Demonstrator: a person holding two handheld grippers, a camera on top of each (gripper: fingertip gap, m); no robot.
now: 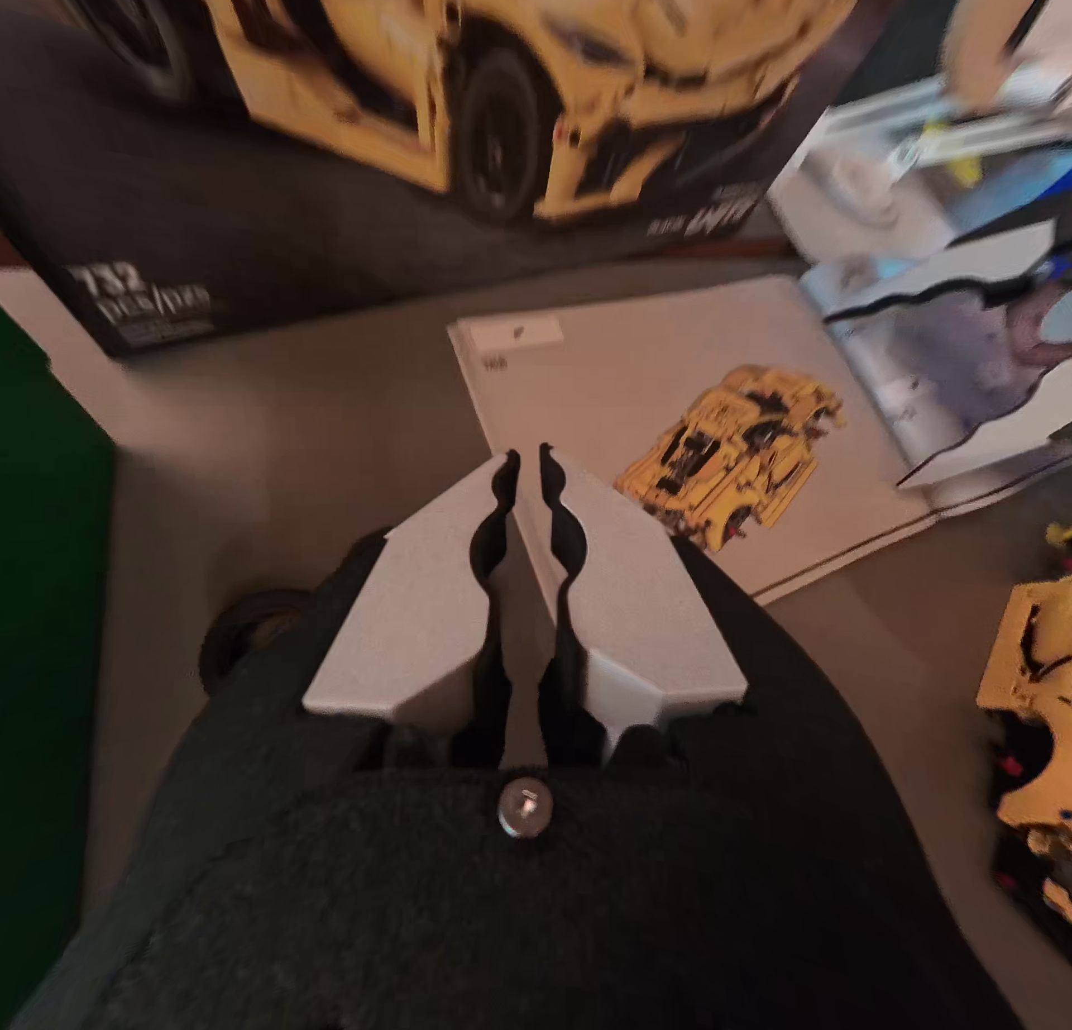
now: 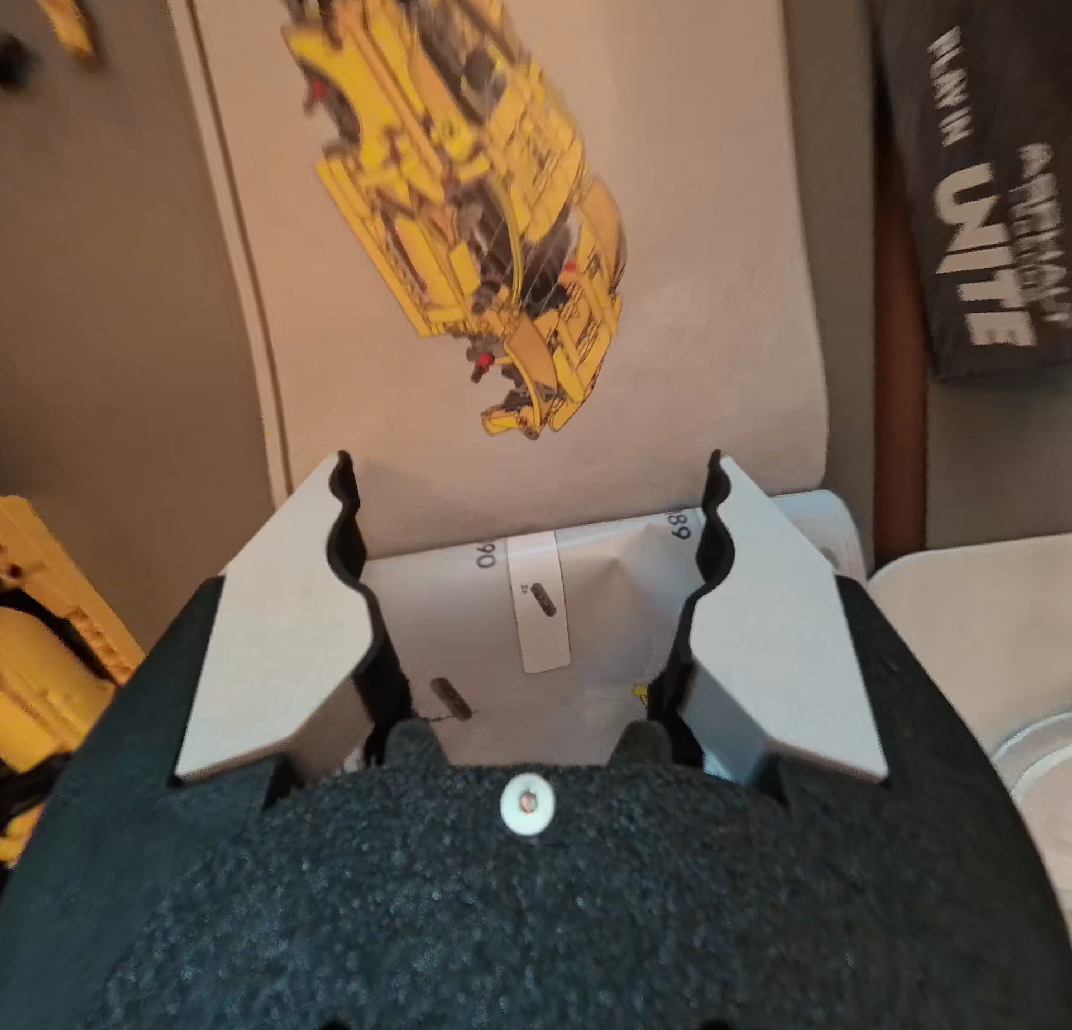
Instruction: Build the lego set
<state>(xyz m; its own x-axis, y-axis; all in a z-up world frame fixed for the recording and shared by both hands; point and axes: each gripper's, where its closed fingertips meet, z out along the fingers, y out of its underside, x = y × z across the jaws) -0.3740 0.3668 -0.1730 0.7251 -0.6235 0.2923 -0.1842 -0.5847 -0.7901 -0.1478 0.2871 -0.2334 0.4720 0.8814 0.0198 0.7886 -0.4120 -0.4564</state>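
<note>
While the left gripper (image 1: 528, 456) nearly closed empty over the instruction booklet (image 1: 667, 387), the right gripper (image 2: 531, 462) gaped wide above it; one studded yellow lego car (image 1: 1038, 729) sat beside the booklet

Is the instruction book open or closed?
Open. In the right wrist view the instruction book lies spread on the table, one page lifted and curling between the open right gripper fingers.

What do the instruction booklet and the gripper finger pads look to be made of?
Instruction booklet: paper, matte white; a page curls up between the right gripper jaws. Finger pads: apparently black rubber or soft plastic, wavy-edged, on smooth pale grey, probably plastic, fingers.
</note>
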